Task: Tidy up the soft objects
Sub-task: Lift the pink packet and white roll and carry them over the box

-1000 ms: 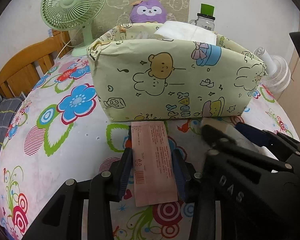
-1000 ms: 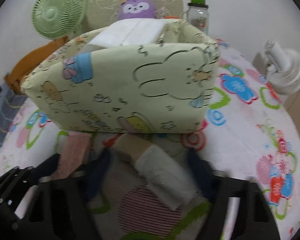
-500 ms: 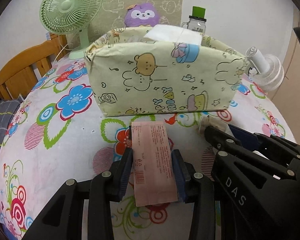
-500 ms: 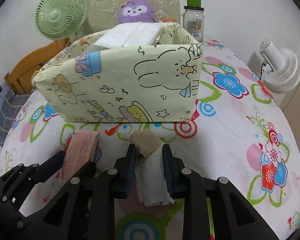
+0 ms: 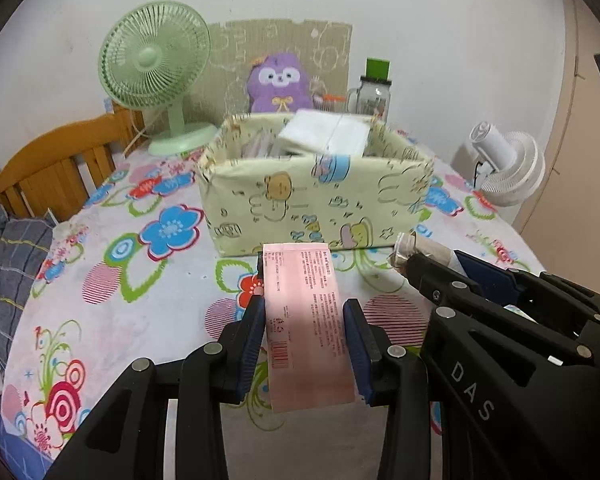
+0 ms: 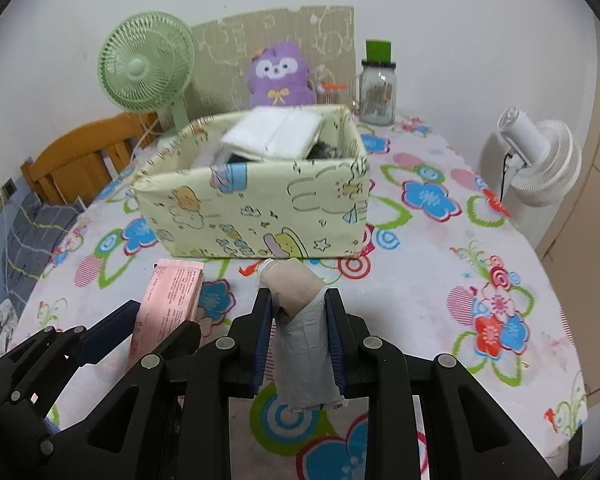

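Note:
My left gripper (image 5: 304, 312) is shut on a flat pink packet (image 5: 306, 320), held above the flowered tablecloth in front of the pale yellow cartoon-print fabric box (image 5: 312, 208). My right gripper (image 6: 297, 312) is shut on a grey-white roll with a tan end (image 6: 300, 332), also lifted off the table, just short of the same box (image 6: 259, 208). White folded packs (image 6: 273, 134) lie inside the box at its far right side. In the right wrist view the pink packet (image 6: 169, 304) and the left gripper (image 6: 139, 328) show at lower left.
A green desk fan (image 5: 155, 68), a purple plush toy (image 5: 279, 82) and a glass jar with a green lid (image 5: 374, 94) stand behind the box. A white fan (image 6: 540, 160) sits at the right table edge. A wooden chair (image 5: 55, 168) stands at the left.
The right gripper closed on the roll, which lay loose on the table before. Both grippers then rose and drew back from the box with their items, so the box's inside now shows.

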Demonstrator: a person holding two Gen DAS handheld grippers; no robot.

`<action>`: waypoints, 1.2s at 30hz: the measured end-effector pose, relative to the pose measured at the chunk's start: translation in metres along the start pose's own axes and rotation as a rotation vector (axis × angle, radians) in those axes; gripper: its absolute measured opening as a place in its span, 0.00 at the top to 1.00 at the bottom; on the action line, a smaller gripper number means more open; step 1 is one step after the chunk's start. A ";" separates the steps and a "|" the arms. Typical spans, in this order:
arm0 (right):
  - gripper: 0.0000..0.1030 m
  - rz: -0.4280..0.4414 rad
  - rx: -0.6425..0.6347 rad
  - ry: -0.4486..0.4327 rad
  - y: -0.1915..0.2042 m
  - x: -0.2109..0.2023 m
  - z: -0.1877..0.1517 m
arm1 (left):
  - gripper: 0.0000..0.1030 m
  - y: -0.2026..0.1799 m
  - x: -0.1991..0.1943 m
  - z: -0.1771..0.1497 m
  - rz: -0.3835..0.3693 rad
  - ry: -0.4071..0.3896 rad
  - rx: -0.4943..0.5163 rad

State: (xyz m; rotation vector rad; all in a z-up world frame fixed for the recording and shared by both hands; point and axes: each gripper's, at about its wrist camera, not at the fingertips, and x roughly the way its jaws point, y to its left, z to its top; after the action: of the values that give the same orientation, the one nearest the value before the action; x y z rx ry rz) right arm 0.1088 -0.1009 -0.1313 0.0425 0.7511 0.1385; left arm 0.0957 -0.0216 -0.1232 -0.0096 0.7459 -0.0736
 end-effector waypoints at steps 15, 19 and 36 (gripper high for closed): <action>0.72 -0.004 -0.005 -0.134 0.003 -0.070 0.015 | 0.61 -0.008 -0.059 0.019 0.010 -0.131 0.002; 0.72 -0.007 -0.012 -0.161 0.005 -0.084 0.022 | 0.61 -0.009 -0.072 0.027 0.015 -0.159 0.005; 0.72 -0.005 -0.027 -0.262 0.012 -0.127 0.061 | 0.61 -0.007 -0.111 0.065 0.028 -0.264 0.015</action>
State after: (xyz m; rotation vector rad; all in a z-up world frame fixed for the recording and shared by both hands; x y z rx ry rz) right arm 0.0573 -0.1062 0.0004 0.0320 0.4876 0.1351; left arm 0.0580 -0.0221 0.0004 0.0051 0.4812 -0.0499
